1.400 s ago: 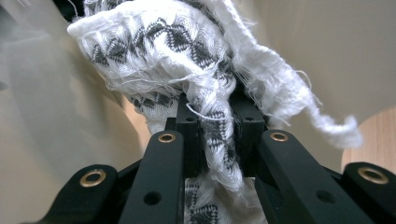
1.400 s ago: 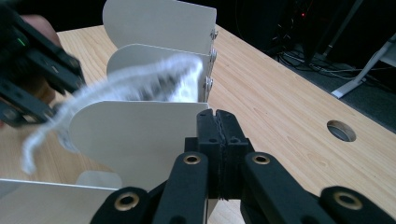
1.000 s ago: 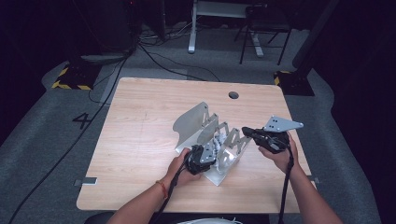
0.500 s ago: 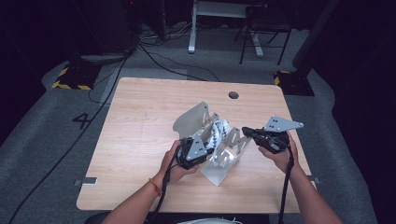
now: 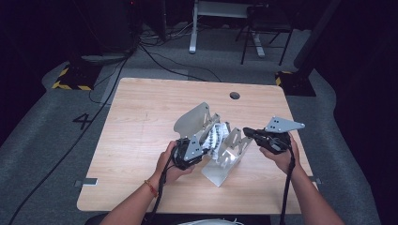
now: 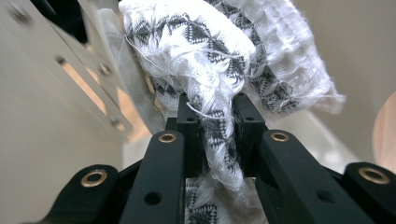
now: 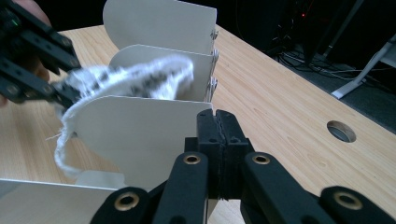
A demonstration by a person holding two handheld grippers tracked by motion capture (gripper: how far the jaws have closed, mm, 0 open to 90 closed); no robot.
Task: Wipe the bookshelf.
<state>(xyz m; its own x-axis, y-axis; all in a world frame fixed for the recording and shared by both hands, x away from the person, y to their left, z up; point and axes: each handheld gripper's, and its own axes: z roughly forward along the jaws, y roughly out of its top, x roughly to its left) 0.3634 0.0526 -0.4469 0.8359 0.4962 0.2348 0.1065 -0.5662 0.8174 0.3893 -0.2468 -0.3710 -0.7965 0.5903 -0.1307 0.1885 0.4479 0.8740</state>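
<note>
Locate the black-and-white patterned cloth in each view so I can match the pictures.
High view: the cloth sits mid-table between the metal dividers, just right of the left claw.
Left gripper view: upper centre, its bunched end pinched between the black jaws.
Right gripper view: left of centre, blurred, draped over the nearest divider.
Shared landmark: the rounded metal divider rack.

A lone white 4 (image 5: 82, 121) on the grey floor (left of the table (image 5: 141, 140))
</note>
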